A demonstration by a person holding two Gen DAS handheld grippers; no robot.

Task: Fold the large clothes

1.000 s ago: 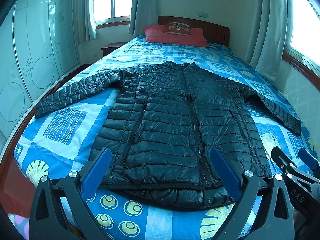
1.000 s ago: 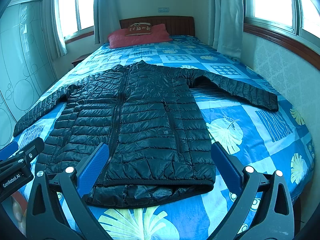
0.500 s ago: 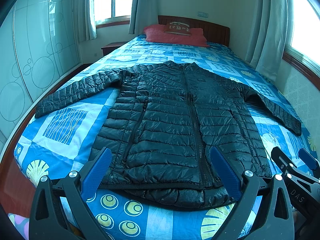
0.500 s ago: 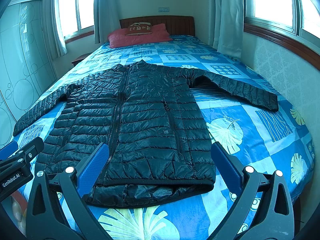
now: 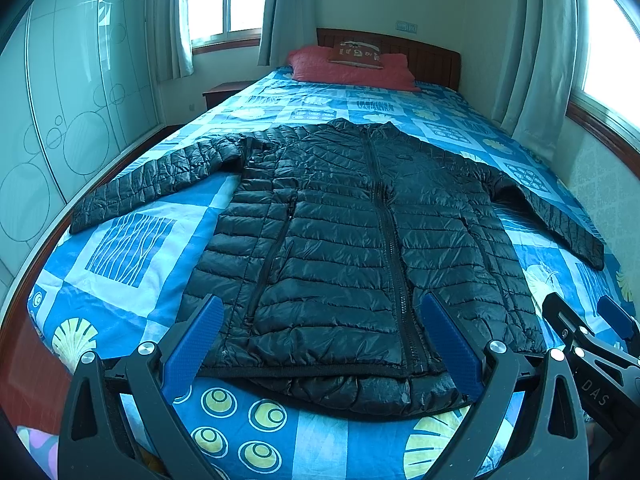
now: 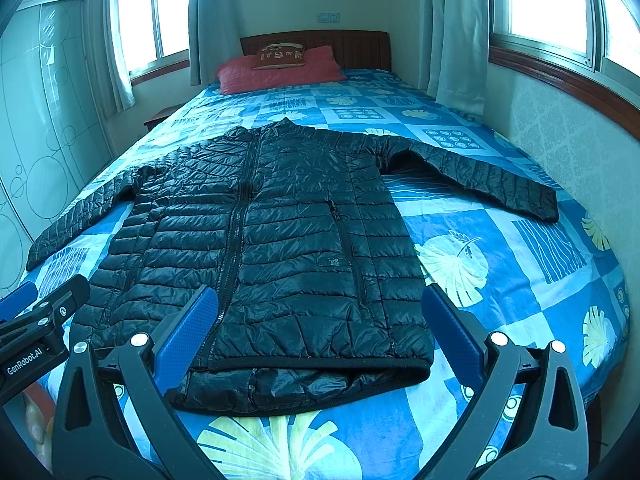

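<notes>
Your black quilted puffer jacket (image 5: 360, 240) lies flat, front up and zipped, straight ahead of both grippers, its hem nearest you and both sleeves spread outward on the bed (image 5: 132, 248). Its shell is glossy, stitched in horizontal channels, with a small patch on the chest side whose writing is too small to read. Your left gripper (image 5: 322, 340) hangs just above the hem with its blue textured pads wide apart, holding nothing; your right gripper (image 6: 318, 328) does the same, spread wide and empty. "GenRobot.AI" reads on the left tool seen from the right camera, "DAS" on the right tool seen from the left. Beyond the jacket, a red pillow (image 6: 280, 72) carries a brown cushion (image 6: 280, 54) with illegible lettering, against the wooden headboard (image 6: 352, 48).
</notes>
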